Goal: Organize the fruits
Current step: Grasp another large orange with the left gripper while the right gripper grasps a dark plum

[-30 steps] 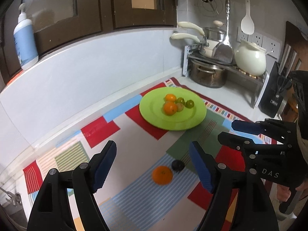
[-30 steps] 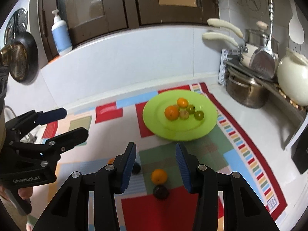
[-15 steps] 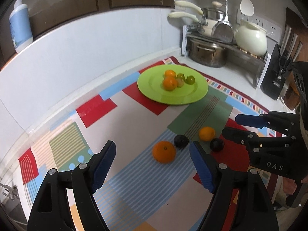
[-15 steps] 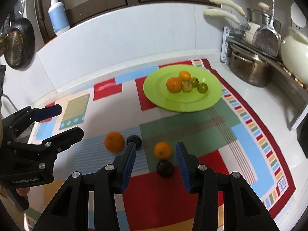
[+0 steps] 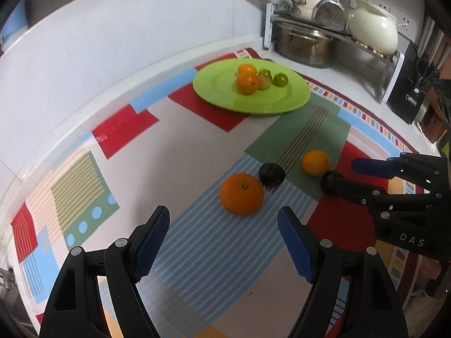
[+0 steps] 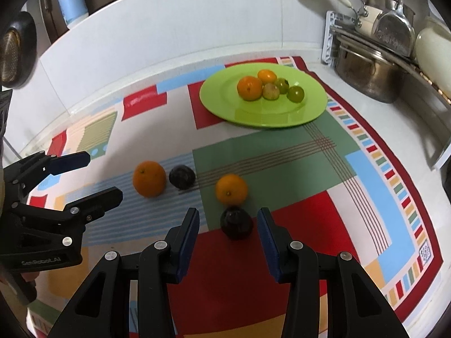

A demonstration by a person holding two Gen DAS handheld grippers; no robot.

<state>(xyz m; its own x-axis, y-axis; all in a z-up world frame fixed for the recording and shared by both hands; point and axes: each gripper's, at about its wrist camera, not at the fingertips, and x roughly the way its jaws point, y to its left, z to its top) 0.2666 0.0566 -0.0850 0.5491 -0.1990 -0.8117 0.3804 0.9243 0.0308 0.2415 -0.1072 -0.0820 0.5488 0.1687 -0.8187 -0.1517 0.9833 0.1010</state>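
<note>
On the patchwork mat lie a large orange [image 5: 241, 193] [image 6: 149, 178], a dark plum [image 5: 271, 173] [image 6: 182, 177] touching it, a smaller orange [image 5: 315, 162] [image 6: 231, 189] and a second dark plum [image 5: 329, 180] [image 6: 236, 222]. My left gripper [image 5: 223, 219] [image 6: 103, 176] is open, its tips just short of the large orange. My right gripper [image 6: 228, 217] [image 5: 346, 176] is open more narrowly, with the second plum just ahead between its tips, untouched. Farther back, a green plate [image 5: 220, 90] [image 6: 225, 104] holds two oranges and some small green fruits.
A metal rack at the back right carries a steel pot [image 5: 304, 45] [image 6: 369, 76] and a white ceramic pot [image 5: 372, 32]. A black knife block [image 5: 408, 90] stands at the right. A soap bottle [image 6: 72, 0] sits on the ledge above the white wall.
Both grippers have come down toward the mat and tipped further downward, so the loose fruits now sit close before their tips. Neither jaw width has changed.
</note>
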